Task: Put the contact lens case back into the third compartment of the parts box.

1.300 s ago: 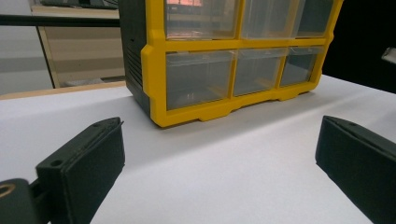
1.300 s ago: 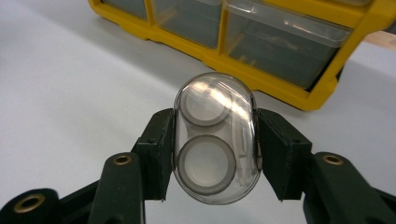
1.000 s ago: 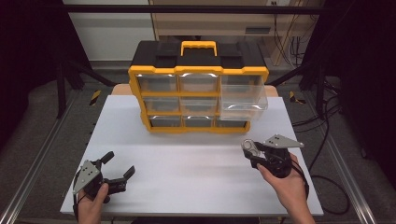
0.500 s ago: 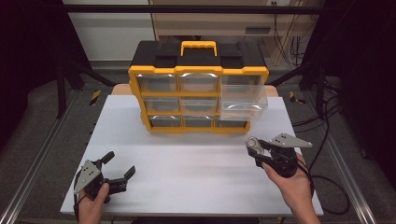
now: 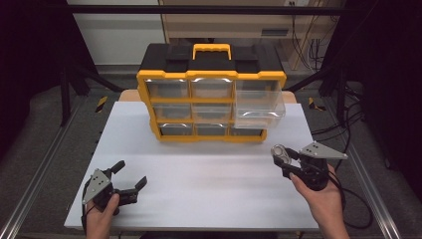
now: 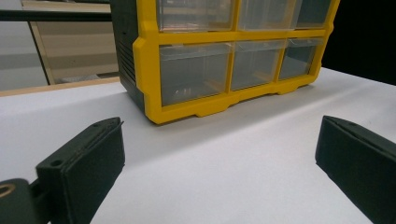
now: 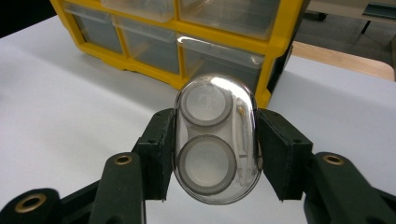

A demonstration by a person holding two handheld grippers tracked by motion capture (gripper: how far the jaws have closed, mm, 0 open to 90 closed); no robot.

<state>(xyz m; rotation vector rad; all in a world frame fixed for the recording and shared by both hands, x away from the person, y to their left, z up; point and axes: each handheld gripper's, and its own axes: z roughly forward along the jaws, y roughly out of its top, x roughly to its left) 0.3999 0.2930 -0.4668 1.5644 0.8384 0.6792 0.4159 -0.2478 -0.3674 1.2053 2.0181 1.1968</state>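
Note:
A yellow and black drawer cabinet (image 5: 211, 94) stands at the back of the white table (image 5: 199, 174), with its middle right clear drawer (image 5: 260, 102) pulled out. My right gripper (image 5: 282, 155) is at the right front, shut on a clear oval case (image 7: 215, 139) with two round grey wells, held between both pads above the table. The case (image 5: 279, 151) shows at the gripper's tip from above. My left gripper (image 5: 130, 175) rests low at the left front, jaws wide open with nothing between them. Its two black pads (image 6: 84, 163) frame the cabinet's bottom drawers (image 6: 233, 65).
A wooden board (image 5: 130, 95) lies under the cabinet's back edge. Cables (image 5: 343, 124) trail over the floor at the right. Metal frame rails (image 5: 40, 169) run along both table sides. Bare white tabletop lies between the two grippers.
My right gripper has drifted a little to the right and up with the clear case in it. The left gripper has stayed where it was.

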